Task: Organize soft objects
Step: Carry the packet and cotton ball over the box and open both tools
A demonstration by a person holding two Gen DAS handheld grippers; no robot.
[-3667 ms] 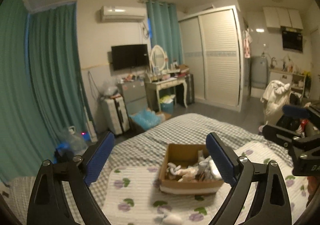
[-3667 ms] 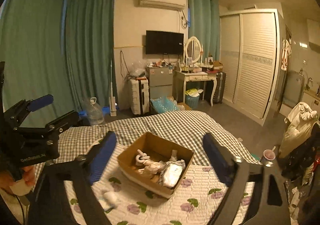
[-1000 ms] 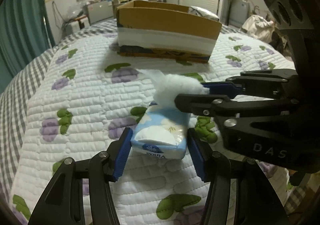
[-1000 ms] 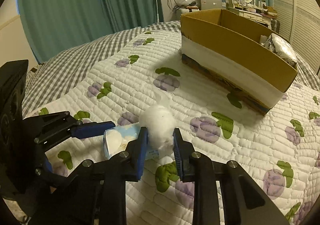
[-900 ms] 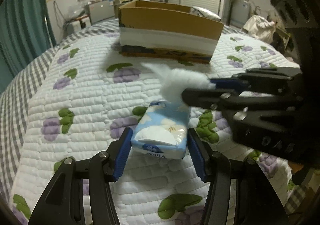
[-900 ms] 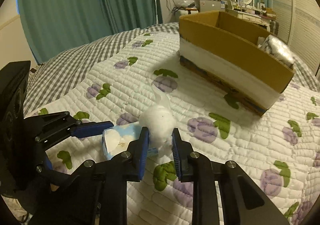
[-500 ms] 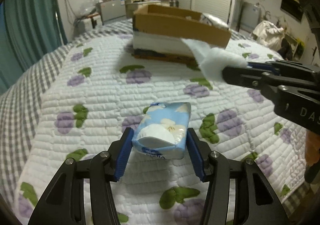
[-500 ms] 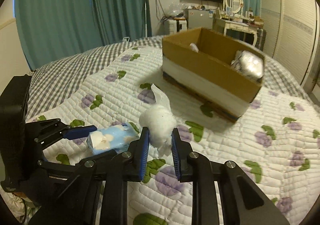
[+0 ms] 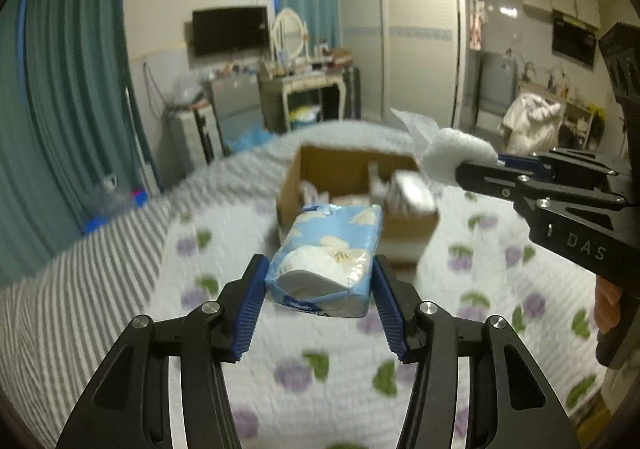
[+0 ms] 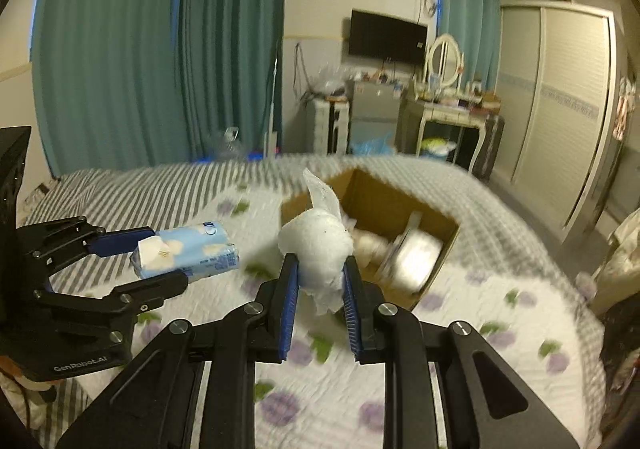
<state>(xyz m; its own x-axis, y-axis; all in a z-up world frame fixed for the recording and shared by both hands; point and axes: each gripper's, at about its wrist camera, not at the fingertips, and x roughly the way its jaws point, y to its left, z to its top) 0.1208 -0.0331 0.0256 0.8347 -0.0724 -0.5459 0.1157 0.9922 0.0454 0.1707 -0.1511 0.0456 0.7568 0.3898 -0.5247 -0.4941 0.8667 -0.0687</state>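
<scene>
My left gripper [image 9: 318, 281] is shut on a light blue tissue pack [image 9: 328, 253] and holds it in the air above the quilt; the pack also shows in the right wrist view [image 10: 188, 249]. My right gripper [image 10: 320, 281] is shut on a white crumpled tissue wad [image 10: 318, 245], which also shows at the right of the left wrist view [image 9: 456, 157]. An open cardboard box [image 9: 320, 169] with several soft items inside sits on the bed ahead of both grippers; it also shows in the right wrist view [image 10: 384, 189].
The bed carries a white quilt with purple flowers [image 9: 500, 269] over a grey checked cover [image 9: 80, 269]. Beyond the bed are teal curtains [image 10: 120, 49], a dressing table [image 10: 448, 117], a suitcase [image 9: 196, 137] and a wardrobe [image 9: 416, 41].
Both grippers have risen from the quilt with their loads. The tissue pack left the bed surface, and the box now lies lower in view with its inside showing.
</scene>
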